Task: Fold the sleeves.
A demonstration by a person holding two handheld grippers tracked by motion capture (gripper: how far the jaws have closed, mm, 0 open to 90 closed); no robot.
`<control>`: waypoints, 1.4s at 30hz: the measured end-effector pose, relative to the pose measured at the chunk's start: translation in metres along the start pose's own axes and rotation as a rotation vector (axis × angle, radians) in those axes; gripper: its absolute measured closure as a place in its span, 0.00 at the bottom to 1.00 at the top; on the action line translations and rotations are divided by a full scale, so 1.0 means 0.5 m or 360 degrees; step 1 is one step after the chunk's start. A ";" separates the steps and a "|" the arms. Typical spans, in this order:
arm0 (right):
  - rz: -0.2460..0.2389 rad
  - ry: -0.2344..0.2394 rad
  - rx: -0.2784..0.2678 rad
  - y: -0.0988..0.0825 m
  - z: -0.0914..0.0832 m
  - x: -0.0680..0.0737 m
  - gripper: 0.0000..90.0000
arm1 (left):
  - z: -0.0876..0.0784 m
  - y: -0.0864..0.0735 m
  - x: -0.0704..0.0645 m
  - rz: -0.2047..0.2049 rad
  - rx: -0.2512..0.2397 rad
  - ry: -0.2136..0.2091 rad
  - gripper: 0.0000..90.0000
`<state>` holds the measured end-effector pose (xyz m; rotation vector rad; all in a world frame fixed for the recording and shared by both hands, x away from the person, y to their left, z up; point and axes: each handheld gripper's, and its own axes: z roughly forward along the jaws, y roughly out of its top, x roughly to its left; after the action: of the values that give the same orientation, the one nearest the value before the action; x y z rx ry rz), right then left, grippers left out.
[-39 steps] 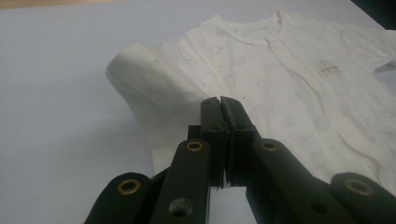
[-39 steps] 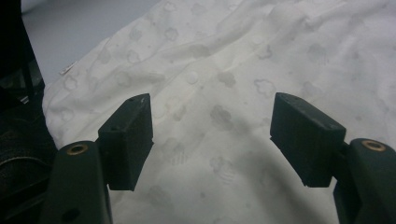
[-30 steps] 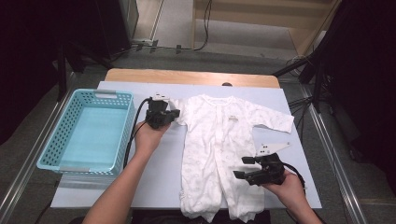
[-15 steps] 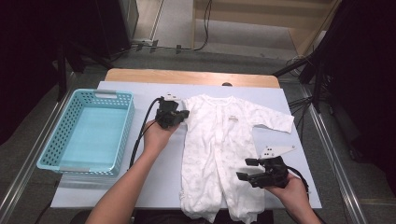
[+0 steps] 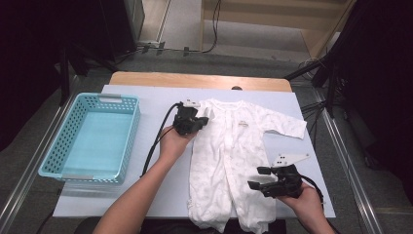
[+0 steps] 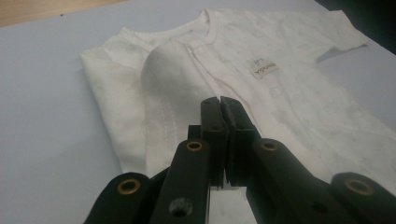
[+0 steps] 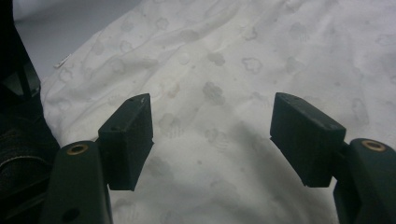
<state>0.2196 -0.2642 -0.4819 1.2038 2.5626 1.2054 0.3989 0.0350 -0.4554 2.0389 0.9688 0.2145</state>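
1. White printed cotton baby romper (image 5: pixel 234 161) lies flat on the pale blue surface (image 5: pixel 146 190), beside the turquoise plastic basket (image 5: pixel 90 136)
2. Step, as judged: folding the sleeve (image 6: pixel 163 93) inward; left tool (image 5: pixel 192 122) clamped on it
3. Right tool (image 5: pixel 265 183) wide, empty, over the leg
4. Next: lay the sleeve flat, release
5. Left gripper view shows the fold and chest label (image 6: pixel 262 70); high view shows the basket

left forearm comes up from the bottom edge, angled toward table centre, bare to the elbow. left gripper (image 5: pixel 191 120) held out ahead of the hand, jaws pressed together, pads meeting flat. right hand (image 5: pixel 304 200) low at the near right corner. right gripper (image 5: pixel 260 178) points leftward, jaws set wide apart, nothing between the pads (image 7: pixel 127 140).
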 end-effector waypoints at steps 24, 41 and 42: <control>-0.0014 0.0011 0.0003 0.001 0.001 0.002 0.32 | 0.057 0.022 -0.030 -0.0004 0.0113 -0.0155 0.73; -0.0024 0.0014 0.0011 0.000 0.002 0.003 0.32 | 0.093 -0.003 0.034 -0.0073 0.0274 -0.0050 0.60; -0.0024 0.0015 0.0013 0.000 0.002 0.003 0.32 | 0.097 -0.006 0.036 -0.0069 0.0292 -0.0044 0.60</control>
<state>0.2191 -0.2627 -0.4821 1.1807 2.5809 1.2021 0.4321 0.0185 -0.4914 2.1782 1.0470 0.0764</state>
